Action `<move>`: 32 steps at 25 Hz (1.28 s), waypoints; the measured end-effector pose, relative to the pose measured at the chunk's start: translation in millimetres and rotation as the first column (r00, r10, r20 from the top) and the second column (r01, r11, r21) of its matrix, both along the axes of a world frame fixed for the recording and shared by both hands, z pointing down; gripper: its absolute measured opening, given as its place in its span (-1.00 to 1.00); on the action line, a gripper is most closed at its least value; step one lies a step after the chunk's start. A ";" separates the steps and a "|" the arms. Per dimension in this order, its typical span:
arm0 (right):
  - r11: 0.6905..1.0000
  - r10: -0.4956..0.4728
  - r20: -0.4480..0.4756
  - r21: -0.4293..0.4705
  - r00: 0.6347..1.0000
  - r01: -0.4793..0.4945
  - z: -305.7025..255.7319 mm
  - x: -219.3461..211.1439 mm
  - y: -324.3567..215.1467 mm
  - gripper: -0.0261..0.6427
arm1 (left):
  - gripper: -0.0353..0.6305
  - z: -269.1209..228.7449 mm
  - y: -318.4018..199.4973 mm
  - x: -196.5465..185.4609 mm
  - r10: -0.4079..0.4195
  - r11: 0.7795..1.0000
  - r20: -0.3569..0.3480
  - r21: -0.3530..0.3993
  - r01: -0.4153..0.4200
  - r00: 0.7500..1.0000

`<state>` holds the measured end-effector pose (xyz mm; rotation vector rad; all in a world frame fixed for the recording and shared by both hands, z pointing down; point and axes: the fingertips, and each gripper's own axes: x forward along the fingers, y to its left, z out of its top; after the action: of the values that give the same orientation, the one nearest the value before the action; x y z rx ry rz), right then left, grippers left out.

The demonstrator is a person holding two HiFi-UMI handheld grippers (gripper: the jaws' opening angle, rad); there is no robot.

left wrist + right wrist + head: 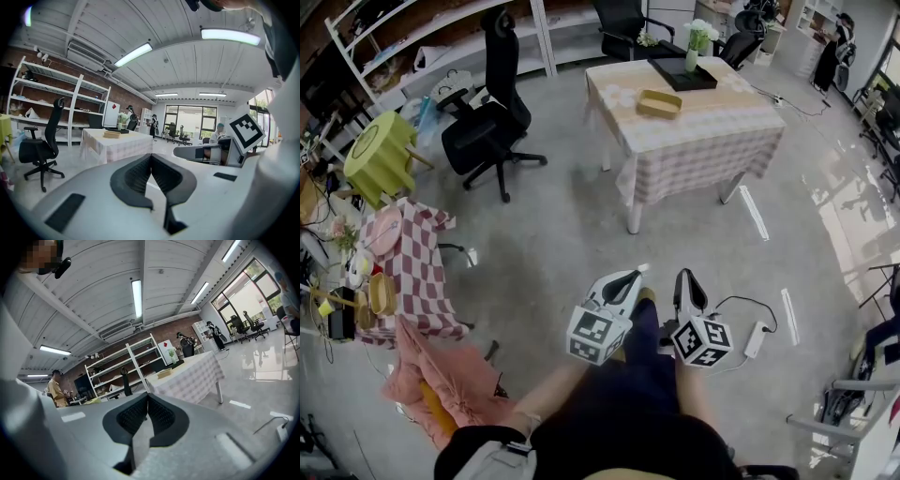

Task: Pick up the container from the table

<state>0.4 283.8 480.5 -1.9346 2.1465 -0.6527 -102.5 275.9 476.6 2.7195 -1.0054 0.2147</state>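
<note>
- Chair (492,112), black, stands on the bare floor in the upper left of the head view.
- Left gripper (630,277) sits low and centre. Its jaws meet at the tips and hold nothing.
- Container (659,103) (shallow, tan) lies in the upper centre of the frame. It is on a table (722,150) with a checked cloth, toward the table's left side and well apart from both grippers.
- Right gripper (684,277) is just right of the left one. Its jaws are also closed tip to tip, with nothing between them.
- Tray (682,75), black, lies just above and right of the container in the frame. A vase (694,58) of flowers stands on it near the top edge.
- Power strip (757,339) lies on the floor at lower right, near the right gripper.
</note>
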 end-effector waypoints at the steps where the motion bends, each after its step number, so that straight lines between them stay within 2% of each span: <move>1: 1.000 -0.004 0.003 -0.001 1.000 0.004 1.4 0.0 -4.8 -0.91 | -0.87 0.7 -4.8 0.9 -0.002 1.000 0.001 0.000 0.002 1.000; 12: 0.999 0.029 0.037 -0.017 0.999 -0.029 5.6 37.6 -71.0 -0.91 | -0.87 -0.6 -67.4 23.8 -0.019 1.000 0.000 0.002 0.019 1.000; 32: 0.999 0.005 0.064 -0.044 0.998 -0.002 5.4 92.2 -212.3 -0.91 | -0.87 2.5 -205.9 80.0 -0.064 0.998 -0.012 -0.030 0.063 0.998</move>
<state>92.6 71.5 485.9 -1.9117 2.1076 -0.7571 -22.4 70.0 479.1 2.6546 -1.0749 0.1983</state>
